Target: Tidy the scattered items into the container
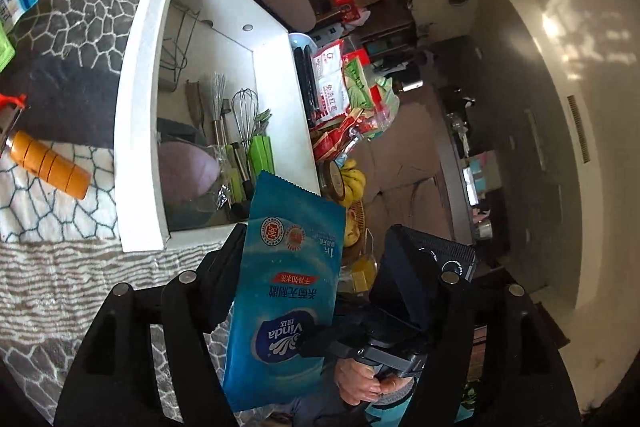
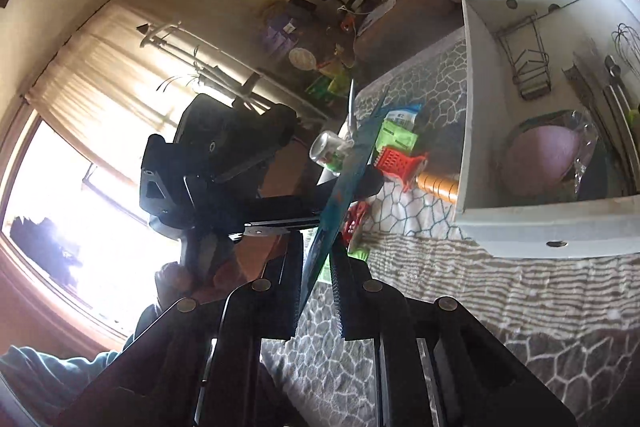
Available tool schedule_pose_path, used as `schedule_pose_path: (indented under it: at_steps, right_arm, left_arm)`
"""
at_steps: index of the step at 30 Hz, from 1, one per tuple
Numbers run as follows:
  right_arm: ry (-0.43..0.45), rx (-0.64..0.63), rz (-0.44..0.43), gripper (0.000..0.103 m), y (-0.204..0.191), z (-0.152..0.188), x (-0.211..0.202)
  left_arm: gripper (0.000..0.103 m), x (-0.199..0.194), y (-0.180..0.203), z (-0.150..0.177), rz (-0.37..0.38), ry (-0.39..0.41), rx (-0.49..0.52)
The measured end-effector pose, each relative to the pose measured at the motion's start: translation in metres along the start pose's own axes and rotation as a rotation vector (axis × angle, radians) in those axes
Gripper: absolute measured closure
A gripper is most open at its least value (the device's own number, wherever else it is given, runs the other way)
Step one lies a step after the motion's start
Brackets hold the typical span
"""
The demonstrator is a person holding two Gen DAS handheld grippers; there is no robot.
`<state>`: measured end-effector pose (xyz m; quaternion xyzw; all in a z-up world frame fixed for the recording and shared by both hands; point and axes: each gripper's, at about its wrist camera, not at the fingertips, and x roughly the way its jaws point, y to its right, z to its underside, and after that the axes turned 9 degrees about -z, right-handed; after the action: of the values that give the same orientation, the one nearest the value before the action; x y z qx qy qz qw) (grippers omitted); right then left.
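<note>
The right gripper (image 2: 316, 291) pinches a flat blue Vinda wipes packet (image 2: 340, 195) edge-on between its ribbed pads, short of the white cardboard box (image 2: 540, 231). The left gripper (image 1: 316, 279) stands open around the same glossy packet (image 1: 288, 267), pads clear of it. Inside the box lie wire whisks (image 1: 244, 111), green-handled utensils (image 1: 260, 151) and a bagged pink sponge (image 1: 188, 171). Still out on the patterned tabletop cloth (image 1: 80, 7): an orange-handled grater (image 1: 48, 159), a small can (image 2: 328, 151), green sachets (image 2: 396, 139). The tidying looks partway done.
</note>
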<state>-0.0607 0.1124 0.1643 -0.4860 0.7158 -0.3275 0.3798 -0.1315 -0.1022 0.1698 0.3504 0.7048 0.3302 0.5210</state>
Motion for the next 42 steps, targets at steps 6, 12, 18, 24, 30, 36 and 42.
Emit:
schedule_pose_path:
  at_steps: [6, 12, 18, 24, 30, 36, 42]
  right_arm:
    - [0.020, 0.022, 0.057, 0.090, 0.037, -0.055, -0.018]
    - [0.020, 0.083, 0.114, 0.090, 0.083, -0.121, -0.010]
    - [-0.029, 0.150, 0.246, 0.091, 0.151, -0.185, 0.026]
    - [-0.098, 0.166, 0.415, 0.090, 0.207, -0.199, 0.062]
    - [-0.054, 0.153, 0.431, 0.088, 0.213, -0.204, 0.049]
    - [-0.020, -0.031, 0.469, 0.063, 0.145, -0.178, 0.016]
    - [0.011, -0.133, 0.399, 0.024, 0.065, -0.127, 0.029]
  left_arm:
    - [0.029, 0.044, 0.001, -0.056, -0.085, 0.002, -0.035]
    - [0.027, 0.077, -0.019, -0.123, -0.132, 0.022, -0.116]
    - [0.026, 0.112, -0.030, -0.186, -0.372, 0.023, -0.063]
    - [0.026, 0.132, -0.044, -0.192, -0.462, 0.003, -0.023]
    - [0.026, 0.095, -0.040, -0.176, -0.381, 0.029, -0.004]
    - [0.000, -0.004, -0.039, -0.107, -0.440, 0.161, 0.076]
    - [0.000, -0.094, -0.075, -0.016, -0.631, 0.252, 0.038]
